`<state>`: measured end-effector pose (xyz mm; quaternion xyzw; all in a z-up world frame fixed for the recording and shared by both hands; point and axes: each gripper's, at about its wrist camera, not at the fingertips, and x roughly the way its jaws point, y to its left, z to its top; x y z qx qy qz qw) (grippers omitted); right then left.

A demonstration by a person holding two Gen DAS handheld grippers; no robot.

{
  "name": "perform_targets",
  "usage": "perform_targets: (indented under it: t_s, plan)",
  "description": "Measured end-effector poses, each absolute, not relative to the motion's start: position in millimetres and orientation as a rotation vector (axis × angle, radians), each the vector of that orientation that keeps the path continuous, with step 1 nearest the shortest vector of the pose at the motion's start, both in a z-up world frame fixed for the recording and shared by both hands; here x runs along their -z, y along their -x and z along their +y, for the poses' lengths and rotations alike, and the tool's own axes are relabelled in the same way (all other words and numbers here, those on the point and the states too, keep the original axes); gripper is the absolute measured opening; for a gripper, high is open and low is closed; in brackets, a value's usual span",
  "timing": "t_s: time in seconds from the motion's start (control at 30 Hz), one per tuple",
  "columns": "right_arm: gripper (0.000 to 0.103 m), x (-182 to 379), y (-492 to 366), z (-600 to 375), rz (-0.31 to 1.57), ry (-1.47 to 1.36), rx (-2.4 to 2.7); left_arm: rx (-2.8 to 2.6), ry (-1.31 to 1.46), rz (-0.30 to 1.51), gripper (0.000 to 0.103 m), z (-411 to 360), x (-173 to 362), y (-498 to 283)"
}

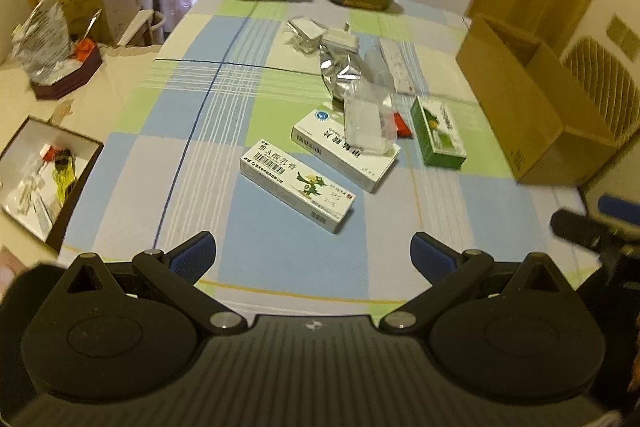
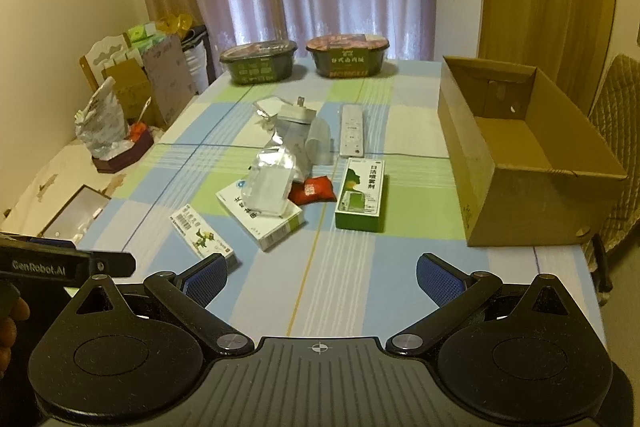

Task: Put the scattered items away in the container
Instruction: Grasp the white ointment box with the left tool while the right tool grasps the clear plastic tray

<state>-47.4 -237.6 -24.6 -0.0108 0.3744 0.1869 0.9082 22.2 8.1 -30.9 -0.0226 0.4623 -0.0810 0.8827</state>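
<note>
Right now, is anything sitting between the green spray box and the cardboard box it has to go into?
Nothing visible does. The green spray box lies flat with only bare tablecloth between it and the open cardboard box to its right. The box's near wall has to be cleared from above. The right gripper is open and empty.

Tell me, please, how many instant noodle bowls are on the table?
2. Both stand at the far edge by the curtain: the green-sided bowl on the left, the red-lidded bowl right beside it. None seems hidden.
</note>
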Motion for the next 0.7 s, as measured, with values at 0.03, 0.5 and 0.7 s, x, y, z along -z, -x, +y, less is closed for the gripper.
perform_targets:
  t_s: [0.03, 0.5, 0.7]
  plan:
    - [0.103, 26, 45, -238, 0.779, 0.018, -0.392, 0.182, 0.028, 0.975, 0.102, 8, 33, -27]
    - [0.103, 72, 10, -219, 0.884, 0.082, -0.462, 0.073, 0.137, 1.085, 0.101, 21, 82, -100]
    - [0.103, 87, -12, -218, 0.896, 0.101, -0.462, -0.004, 0.228, 1.115, 0.091, 10, 112, -126]
